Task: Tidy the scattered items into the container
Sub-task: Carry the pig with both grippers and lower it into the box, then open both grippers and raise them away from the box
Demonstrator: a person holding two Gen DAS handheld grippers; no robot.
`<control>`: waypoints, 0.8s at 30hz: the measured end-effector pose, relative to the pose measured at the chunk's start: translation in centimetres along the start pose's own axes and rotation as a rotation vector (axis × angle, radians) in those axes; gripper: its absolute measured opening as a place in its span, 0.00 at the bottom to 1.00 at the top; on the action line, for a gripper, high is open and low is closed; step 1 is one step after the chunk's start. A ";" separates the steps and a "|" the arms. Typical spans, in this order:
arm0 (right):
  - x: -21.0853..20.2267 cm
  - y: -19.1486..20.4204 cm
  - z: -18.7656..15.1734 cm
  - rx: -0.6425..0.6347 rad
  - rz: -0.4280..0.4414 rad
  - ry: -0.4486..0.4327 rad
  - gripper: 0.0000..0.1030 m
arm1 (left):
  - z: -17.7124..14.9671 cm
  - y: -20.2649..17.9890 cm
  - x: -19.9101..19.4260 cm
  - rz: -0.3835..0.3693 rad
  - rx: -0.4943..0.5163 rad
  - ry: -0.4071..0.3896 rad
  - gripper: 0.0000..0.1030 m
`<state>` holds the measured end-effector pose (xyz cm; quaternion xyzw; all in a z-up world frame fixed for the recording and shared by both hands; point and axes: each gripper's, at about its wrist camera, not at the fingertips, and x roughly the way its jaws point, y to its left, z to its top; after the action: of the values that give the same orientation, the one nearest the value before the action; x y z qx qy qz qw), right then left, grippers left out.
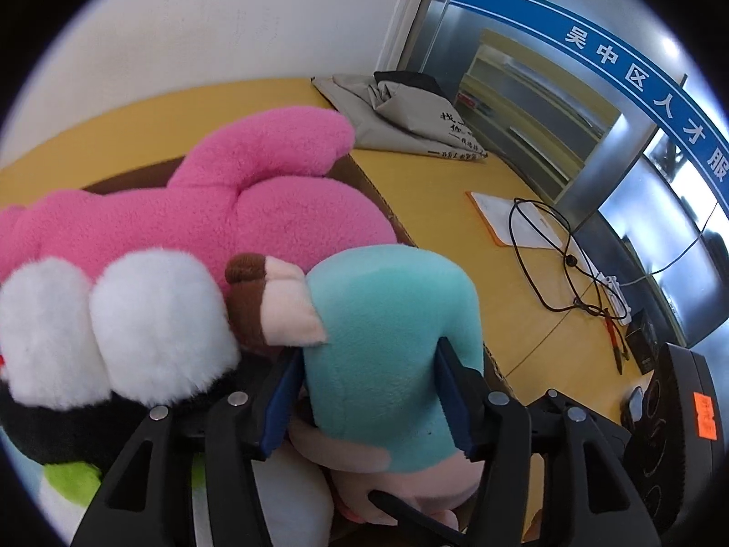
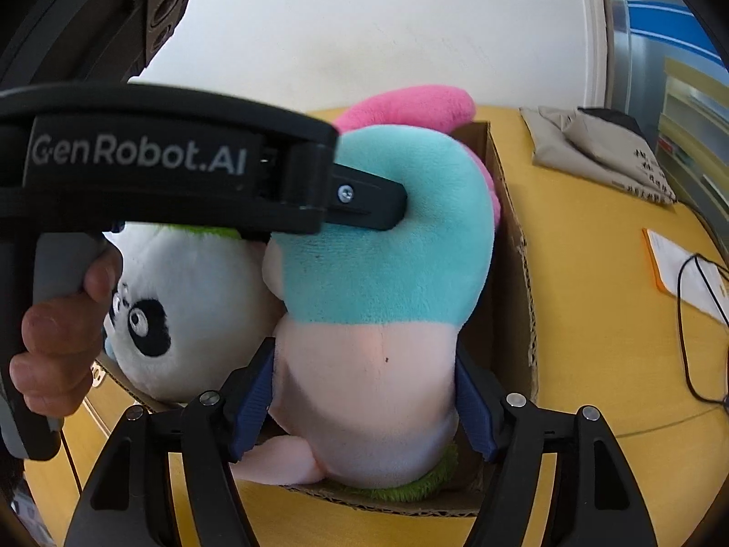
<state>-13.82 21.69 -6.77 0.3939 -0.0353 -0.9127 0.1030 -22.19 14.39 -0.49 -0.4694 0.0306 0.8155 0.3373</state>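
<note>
Blue pads of the right gripper (image 2: 364,405) close by the lens, 1 on each side of the pink lower body of the teal-and-pink plush doll (image 2: 382,301), both pressing into the soft cloth: closed on the doll. Same doll held higher up by the left gripper (image 1: 367,392), its 2 pads sunk into the teal part, so also clamped on it. Doll standing half inside the cardboard box (image 2: 519,273) on the yellow table (image 2: 592,273), squeezed between the panda plush (image 2: 191,310) and the box wall, with the pink plush (image 1: 218,200) lying behind it.

Probably the pushing-down step. Better to press straight down with both grippers together, slowly, no twisting. Good to lean the doll a little toward the box wall, away from the panda. Release only when the doll sits below the rim, otherwise likely to spring back out.
</note>
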 end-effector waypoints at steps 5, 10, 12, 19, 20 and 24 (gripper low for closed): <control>0.1 -0.1 -0.2 0.045 0.003 0.034 0.73 | -0.2 -0.3 0.9 0.011 0.025 0.010 0.62; 0.4 0.0 -0.3 0.046 -0.018 0.050 0.78 | -0.1 -0.1 1.4 -0.004 0.030 0.007 0.65; 0.3 -0.1 -0.3 0.059 -0.023 0.046 0.81 | -0.3 -0.2 0.4 -0.021 0.025 -0.020 0.67; -2.2 1.5 -1.0 0.025 -0.039 -0.020 0.97 | -3.2 -0.7 -6.9 0.054 0.035 -0.218 0.72; -3.0 1.9 -1.1 0.011 -0.050 -0.042 0.97 | -3.7 -0.5 -8.2 0.065 0.031 -0.243 0.72; -7.1 4.0 -1.4 -0.033 -0.082 -0.133 0.99 | -7.1 0.8 -15.1 0.165 0.023 -0.373 0.76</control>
<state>-7.45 19.37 -2.12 0.3319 -0.0108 -0.9407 0.0694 -12.36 3.29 7.26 -0.3021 0.0150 0.9127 0.2746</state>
